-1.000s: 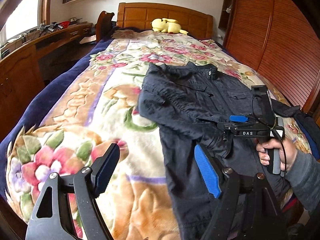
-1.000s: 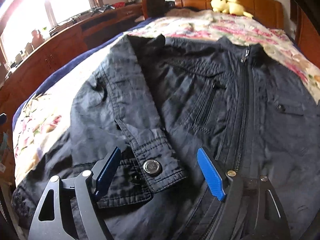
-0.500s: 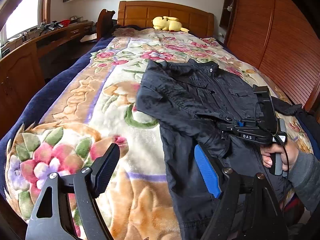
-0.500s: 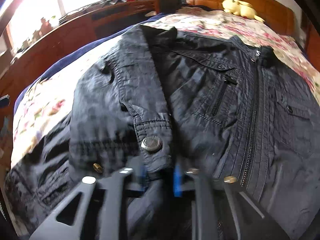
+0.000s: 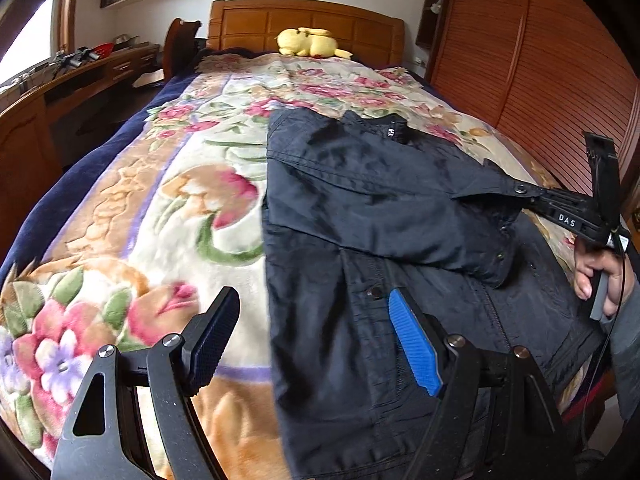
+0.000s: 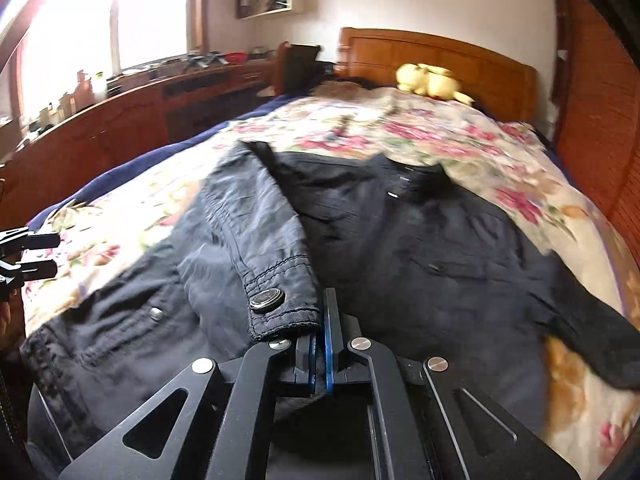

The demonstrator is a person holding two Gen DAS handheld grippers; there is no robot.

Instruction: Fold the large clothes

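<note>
R tool [image 6: 320,344] clamped on jacket [image 5: 360,200] cuff [image 6: 280,300], prob. lifted; L tool [image 5: 316,340] jaws apart.

Your bed [image 5: 96,184] wears a floral blanket [image 5: 192,208], with the dark jacket [image 5: 360,208] spread on it and a yellow plush toy [image 5: 310,42] by the headboard.

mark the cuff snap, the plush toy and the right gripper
cuff snap [image 6: 267,299], right wrist view, centre of the metal button.
plush toy [image 5: 310,42], left wrist view, yellow body by the headboard.
right gripper [image 6: 320,334], right wrist view, between the fingertips, shut on the cuff.
</note>
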